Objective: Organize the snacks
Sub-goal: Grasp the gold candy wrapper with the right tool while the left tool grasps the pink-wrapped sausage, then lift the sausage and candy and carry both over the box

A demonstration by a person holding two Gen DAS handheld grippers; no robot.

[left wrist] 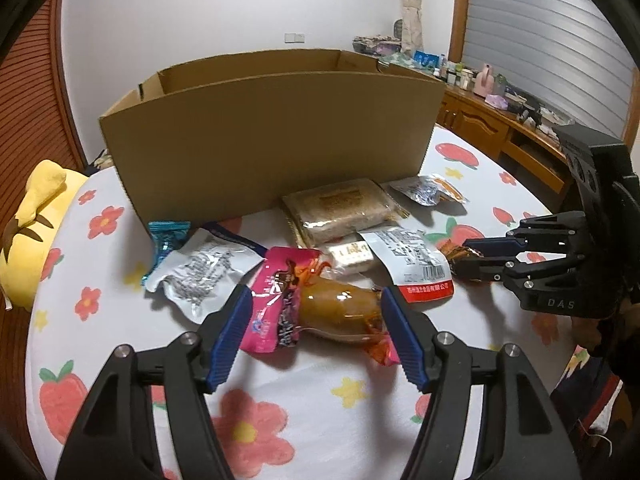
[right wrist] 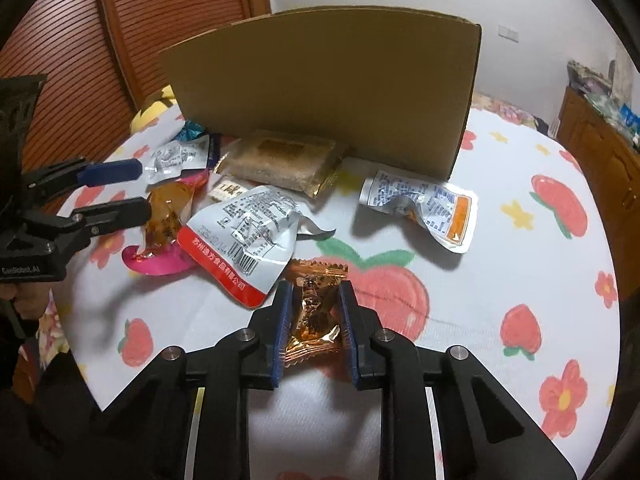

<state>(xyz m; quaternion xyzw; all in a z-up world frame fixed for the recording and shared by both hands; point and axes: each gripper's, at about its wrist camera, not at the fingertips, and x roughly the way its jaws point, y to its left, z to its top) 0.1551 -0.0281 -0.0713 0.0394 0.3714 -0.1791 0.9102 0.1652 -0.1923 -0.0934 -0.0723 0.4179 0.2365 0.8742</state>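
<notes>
My left gripper [left wrist: 316, 300] is open and straddles a pink-and-clear packet with an amber snack [left wrist: 340, 312]; its pads sit at the packet's two sides without squeezing it. The right wrist view shows that gripper [right wrist: 144, 189] at the left, fingertips beside the amber packet [right wrist: 168, 212]. My right gripper [right wrist: 316, 286] is shut on a crinkled copper foil packet [right wrist: 316, 316] low over the cloth, also visible in the left wrist view at the gripper [left wrist: 464, 256]. An open cardboard box [left wrist: 272, 140] [right wrist: 320, 92] stands upright behind the scattered snacks.
On the strawberry-print cloth [right wrist: 500, 280] lie a red-banded silver pouch [right wrist: 240, 240], an orange-edged silver pouch [right wrist: 424, 208], a brown cake pack [right wrist: 280, 160], another silver pouch [left wrist: 200, 272] and a blue candy [left wrist: 168, 240]. A yellow plush [left wrist: 32, 232] sits left, a wooden cabinet [left wrist: 500, 132] right.
</notes>
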